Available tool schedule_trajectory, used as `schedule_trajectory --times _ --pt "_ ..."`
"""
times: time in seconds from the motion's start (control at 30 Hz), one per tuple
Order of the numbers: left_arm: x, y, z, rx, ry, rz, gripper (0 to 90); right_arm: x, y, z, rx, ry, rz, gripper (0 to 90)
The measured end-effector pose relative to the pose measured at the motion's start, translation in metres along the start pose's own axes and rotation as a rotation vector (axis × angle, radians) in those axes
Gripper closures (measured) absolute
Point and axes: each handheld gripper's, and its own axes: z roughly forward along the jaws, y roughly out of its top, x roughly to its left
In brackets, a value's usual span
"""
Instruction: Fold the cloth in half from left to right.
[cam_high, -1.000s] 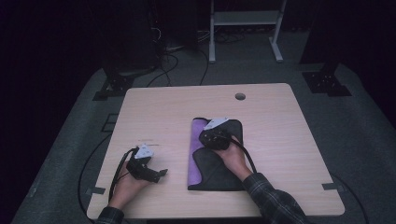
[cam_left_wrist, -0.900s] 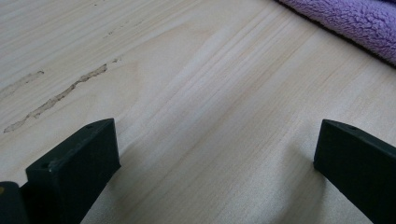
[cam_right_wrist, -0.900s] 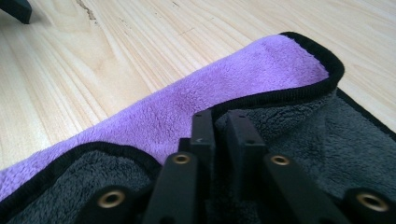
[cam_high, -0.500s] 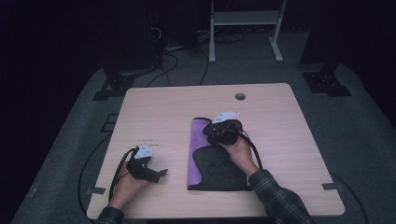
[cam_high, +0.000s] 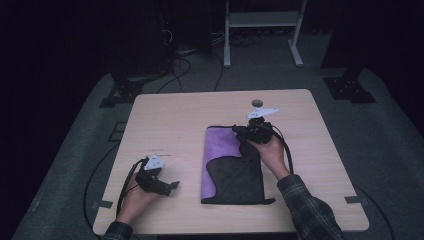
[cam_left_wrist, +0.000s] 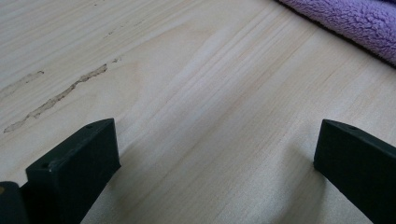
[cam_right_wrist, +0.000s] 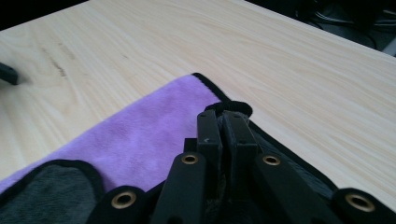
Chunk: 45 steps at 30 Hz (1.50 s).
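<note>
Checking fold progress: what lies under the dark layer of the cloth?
Under the dark layer the purple face shows at its left and far end; the rest is covered. The right claw pinches its edge.

High view: fixed above the near edge of the table (cam_high: 165, 115), facing forward and down, far off; left gripper (cam_high: 159, 184) and right gripper (cam_high: 252, 131) both inside it. Left gripper view: low over the wood, looking along its jaws; cloth (cam_left_wrist: 348, 23) beyond them, far right. Right gripper view: close above the same cloth (cam_right_wrist: 135, 135); shared with both others.
</note>
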Motion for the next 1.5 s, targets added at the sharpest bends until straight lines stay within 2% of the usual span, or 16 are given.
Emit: schedule_trajectory --times 0.2,0.23,0.27,0.43,0.47,0.5,0.53,0.6,0.7,0.77,0.83,0.97,1.17,1.3,1.4,1.5 --pt "0.0 0.0 0.0 0.002 0.0 0.0 0.0 -0.017 -0.003 -0.003 0.005 -0.029 0.032 85.7" --pt "0.0 0.0 0.0 0.002 0.0 0.0 0.0 -0.024 -0.006 -0.002 0.009 -0.045 0.04 85.7" --pt "0.0 0.0 0.0 0.002 0.0 0.0 0.0 -0.024 -0.006 -0.002 0.009 -0.045 0.04 85.7" --pt "0.0 0.0 0.0 0.003 0.0 0.0 0.0 -0.042 -0.017 0.006 0.036 -0.077 0.059 85.2" --pt "0.0 0.0 0.0 0.0 0.0 0.0 0.0 -0.044 -0.019 0.009 0.044 -0.086 0.059 85.9" --pt "0.0 0.0 0.0 0.002 0.0 0.0 0.0 -0.047 -0.021 0.011 0.051 -0.114 0.052 88.2" --pt "0.0 0.0 0.0 0.002 0.0 0.0 0.0 -0.049 -0.023 0.013 0.064 -0.143 0.041 86.7" --pt "0.0 0.0 0.0 0.001 0.001 -0.001 0.0 -0.055 -0.026 0.016 0.085 -0.16 0.044 83.1" --pt "0.0 0.0 0.0 0.002 0.0 0.0 0.0 -0.062 -0.031 0.014 0.084 -0.162 0.07 79.1" --pt "0.0 0.0 0.0 0.0 0.001 -0.001 0.0 -0.063 -0.031 0.01 0.081 -0.153 0.073 72.7" --pt "0.0 0.0 0.0 -0.001 0.001 -0.001 0.0 -0.059 -0.029 0.005 0.071 -0.136 0.062 68.1" --pt "0.0 0.0 0.0 -0.001 0.001 -0.001 0.0 -0.041 -0.027 -0.006 0.062 -0.093 0.019 61.6" --pt "0.0 0.0 0.0 -0.001 0.002 0.001 0.0 -0.011 -0.024 -0.018 0.04 0.023 -0.019 54.9" --pt "0.0 0.0 0.0 0.002 0.001 -0.002 0.0 0.012 -0.023 -0.016 0.034 0.099 -0.039 51.3" --pt "0.0 0.0 0.0 0.002 0.001 -0.002 0.0 0.029 -0.021 -0.007 0.042 0.16 -0.058 48.1" --pt "0.0 0.0 0.0 0.002 0.001 -0.001 0.0 0.045 -0.02 0.003 0.052 0.193 -0.065 45.1"
